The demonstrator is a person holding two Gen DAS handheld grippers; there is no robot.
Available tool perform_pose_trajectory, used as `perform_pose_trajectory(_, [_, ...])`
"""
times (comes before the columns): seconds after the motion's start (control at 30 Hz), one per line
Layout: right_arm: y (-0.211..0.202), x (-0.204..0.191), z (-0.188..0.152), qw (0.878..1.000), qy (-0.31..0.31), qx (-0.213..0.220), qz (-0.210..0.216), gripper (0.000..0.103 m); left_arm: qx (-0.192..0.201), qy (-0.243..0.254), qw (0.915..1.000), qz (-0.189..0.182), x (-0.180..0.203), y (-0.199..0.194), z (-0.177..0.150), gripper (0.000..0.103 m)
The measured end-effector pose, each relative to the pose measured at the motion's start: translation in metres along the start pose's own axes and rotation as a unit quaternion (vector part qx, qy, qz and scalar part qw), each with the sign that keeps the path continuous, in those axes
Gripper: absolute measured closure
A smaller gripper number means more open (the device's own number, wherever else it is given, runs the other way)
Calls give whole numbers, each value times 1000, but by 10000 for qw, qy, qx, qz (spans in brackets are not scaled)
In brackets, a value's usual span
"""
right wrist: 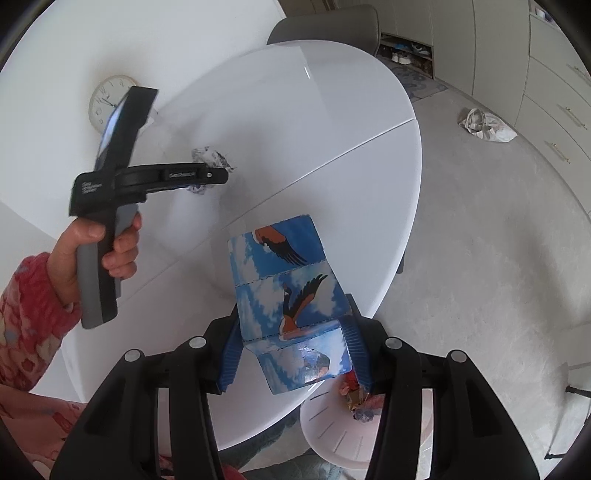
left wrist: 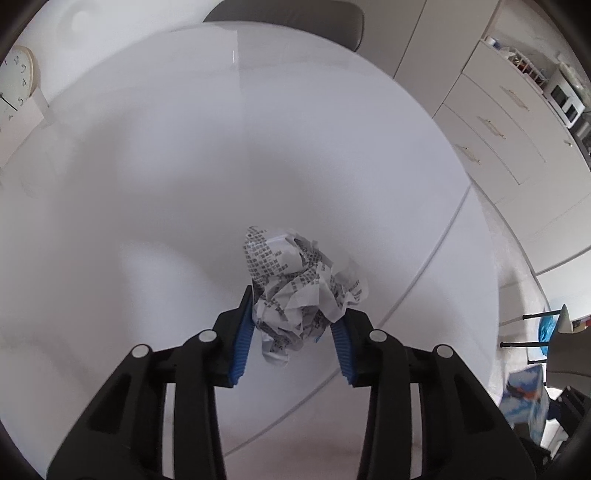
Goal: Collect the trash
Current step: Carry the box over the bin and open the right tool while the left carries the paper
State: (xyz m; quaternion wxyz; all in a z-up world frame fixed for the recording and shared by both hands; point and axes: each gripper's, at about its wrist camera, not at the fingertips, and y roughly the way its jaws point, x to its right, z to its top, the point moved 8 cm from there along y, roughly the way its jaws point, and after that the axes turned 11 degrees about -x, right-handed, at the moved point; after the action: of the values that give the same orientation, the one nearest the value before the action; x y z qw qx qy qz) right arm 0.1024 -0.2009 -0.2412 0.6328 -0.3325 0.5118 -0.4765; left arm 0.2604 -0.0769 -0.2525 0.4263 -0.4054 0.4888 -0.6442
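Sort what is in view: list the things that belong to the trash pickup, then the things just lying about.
Belongs to the job:
- crumpled printed paper, between the left tongs
- flattened blue bird-print carton, held in the right tongs
- white bin below the table edge, wrappers inside

Just lying about:
- wall clock
- cloth bag on the floor
- grey chair

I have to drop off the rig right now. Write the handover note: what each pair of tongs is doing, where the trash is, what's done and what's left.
Left tongs: shut on the crumpled printed paper, over the white table.
Right tongs: shut on the flattened blue bird-print carton, at the table's near edge, above the white bin.
Done: both pieces gripped; some colourful wrappers already lie in the bin.
Left: release the carton into the bin, bring the paper over and drop it too. A white bag lies on the floor; whether it counts as trash is unclear.
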Motion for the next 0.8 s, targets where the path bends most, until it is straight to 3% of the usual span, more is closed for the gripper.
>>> perform_pose_trajectory(0.2, [-16,0,-22,9996,200,156,-75,53,117,189,9997,-76,4,-44,-35,65])
perform_pose_trajectory(0.4, [-35,20,-70,9976,580,269,-248,53,203,414,9981,-400,24,-89,-87,65])
perform_pose_trajectory(0.53, [-23,50,-112,9941,988,50,-455,53,155,622,9959,-639,50,-104,-121,65])
perform_pose_trajectory(0.67, [19,83,-152,9883,1336,-433,-598,51,-72,901,9926,-809,79,-102,-155,65])
perform_pose_trajectory(0.7, [30,88,-159,9869,1406,-547,-571,49,-109,966,9920,-806,86,-98,-154,65])
perform_pose_trajectory(0.73, [43,95,-168,9849,1491,-705,-519,36,-169,1078,9908,-795,94,-96,-163,65])
perform_pose_trajectory(0.8, [55,105,-178,9804,1654,-865,-626,21,-286,1250,9884,-807,109,-93,-175,65])
